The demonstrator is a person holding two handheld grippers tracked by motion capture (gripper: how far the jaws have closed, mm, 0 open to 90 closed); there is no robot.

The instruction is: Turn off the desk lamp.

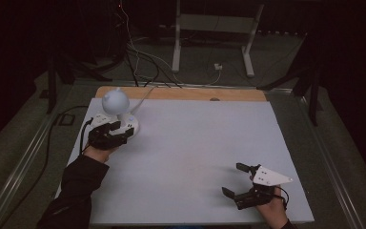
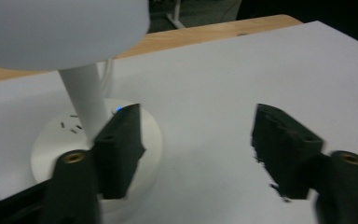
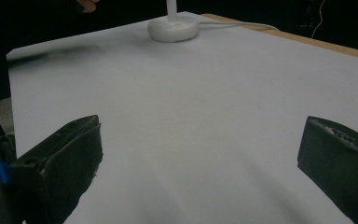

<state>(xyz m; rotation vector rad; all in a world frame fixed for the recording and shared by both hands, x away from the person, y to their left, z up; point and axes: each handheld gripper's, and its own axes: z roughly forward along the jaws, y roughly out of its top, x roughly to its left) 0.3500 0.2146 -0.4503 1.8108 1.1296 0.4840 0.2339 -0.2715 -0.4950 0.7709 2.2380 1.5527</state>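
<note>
At the far left corner of the table [image 1: 195,143] sits the white desk lamp [image 1: 116,112], round base flat on the sheet, stem upright, cord running off the far edge, so the buttons on the base face the person. Left gripper [image 1: 108,135] hangs right at that base, jaws spread and holding nothing, one jaw over the base rim by the small blue light [image 2: 117,110], probably lining up to press a button or steady the base. Right gripper [image 1: 240,183] is well apart from the lamp, jaws wide, empty, parked clear.
</note>
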